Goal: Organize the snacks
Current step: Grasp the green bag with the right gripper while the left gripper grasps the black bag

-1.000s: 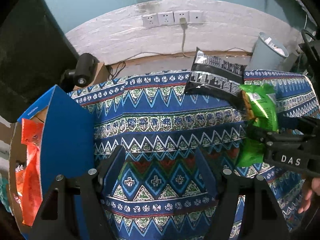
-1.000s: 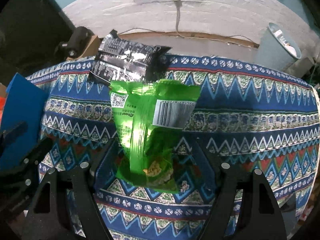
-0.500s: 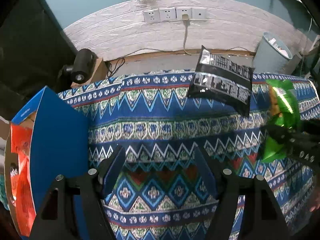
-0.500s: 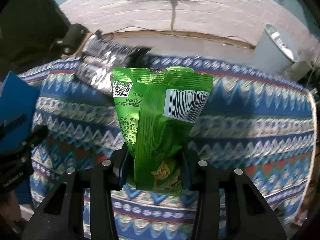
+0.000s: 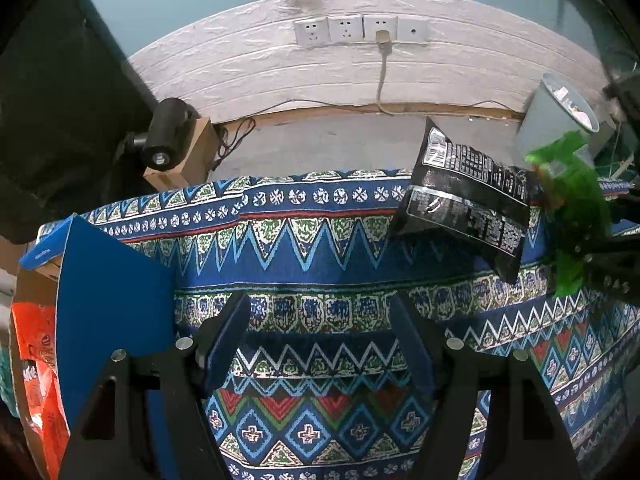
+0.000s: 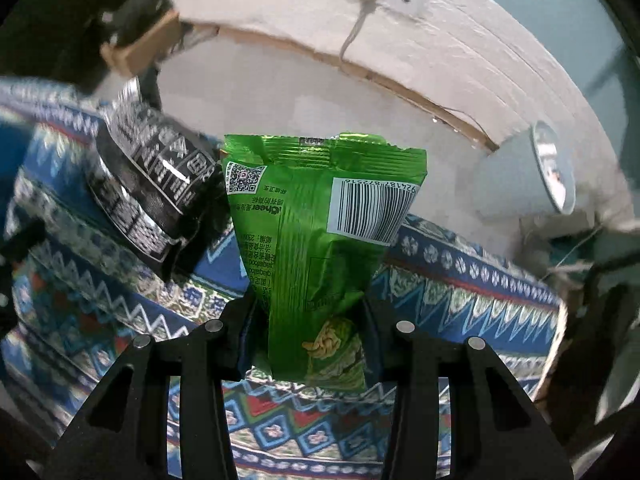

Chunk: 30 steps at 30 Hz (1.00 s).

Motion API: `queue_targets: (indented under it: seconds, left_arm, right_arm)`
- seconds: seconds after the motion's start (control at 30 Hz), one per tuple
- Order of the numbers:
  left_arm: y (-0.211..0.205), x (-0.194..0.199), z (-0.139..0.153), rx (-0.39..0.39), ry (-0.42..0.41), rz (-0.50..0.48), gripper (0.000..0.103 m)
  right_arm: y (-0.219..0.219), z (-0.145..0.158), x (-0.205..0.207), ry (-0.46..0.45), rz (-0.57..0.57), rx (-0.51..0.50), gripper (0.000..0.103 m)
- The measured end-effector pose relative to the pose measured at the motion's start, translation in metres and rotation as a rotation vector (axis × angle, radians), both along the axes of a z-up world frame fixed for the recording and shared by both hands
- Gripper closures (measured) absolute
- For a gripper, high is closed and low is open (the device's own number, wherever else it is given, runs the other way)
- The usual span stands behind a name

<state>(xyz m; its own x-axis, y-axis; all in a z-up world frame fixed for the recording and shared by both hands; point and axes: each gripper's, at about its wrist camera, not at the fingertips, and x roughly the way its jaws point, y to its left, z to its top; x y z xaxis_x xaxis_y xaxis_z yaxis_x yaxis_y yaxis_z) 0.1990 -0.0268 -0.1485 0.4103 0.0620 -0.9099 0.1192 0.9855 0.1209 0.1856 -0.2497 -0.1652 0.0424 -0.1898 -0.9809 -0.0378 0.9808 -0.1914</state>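
Observation:
My right gripper point(image 6: 310, 320) is shut on a green snack bag point(image 6: 320, 232) and holds it upright above the patterned tablecloth point(image 6: 460, 292). The green bag also shows blurred at the right edge of the left wrist view point(image 5: 572, 208). A black snack bag point(image 5: 468, 200) lies on the cloth near the far edge; in the right wrist view it point(image 6: 152, 196) is left of the green bag. My left gripper point(image 5: 320, 332) is open and empty over the cloth. A blue cardboard box point(image 5: 108, 312) with orange packets point(image 5: 36, 360) inside stands at the left.
A grey waste bin point(image 5: 556, 120) stands on the floor beyond the table at the right. A black cylinder on a small cardboard box point(image 5: 168, 136) sits beyond the table's far left. Wall sockets with a plugged cable point(image 5: 360, 30) are behind.
My right gripper closed on the green bag and lifted it off the cloth, tilting and swinging right. My left gripper stayed open and shifted slightly.

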Motion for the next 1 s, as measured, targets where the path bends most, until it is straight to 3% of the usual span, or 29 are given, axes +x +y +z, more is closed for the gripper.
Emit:
queue_targets:
  seconds: [0.27,0.57,0.67,1.0]
  left_arm:
    - [-0.001,-0.01,-0.004,0.016,0.008,-0.016,0.025]
    - [0.018,-0.025,-0.008,-0.09,0.08,0.07,0.025]
    - [0.019,-0.025,-0.006,-0.138,0.09,0.1,0.024]
    - [0.017,-0.01,0.003,-0.433,0.132,0.333,0.021]
  right_arm:
    - [0.025,-0.007,-0.011,0.13,0.18,-0.046,0.062]
    - [0.052,-0.013,-0.058,0.197,0.302,0.066,0.062]
    - [0.045,-0.004,-0.064,0.156,0.256,0.072,0.062]
    - [0.002,0.028,-0.071,0.022,0.1,0.084,0.062]
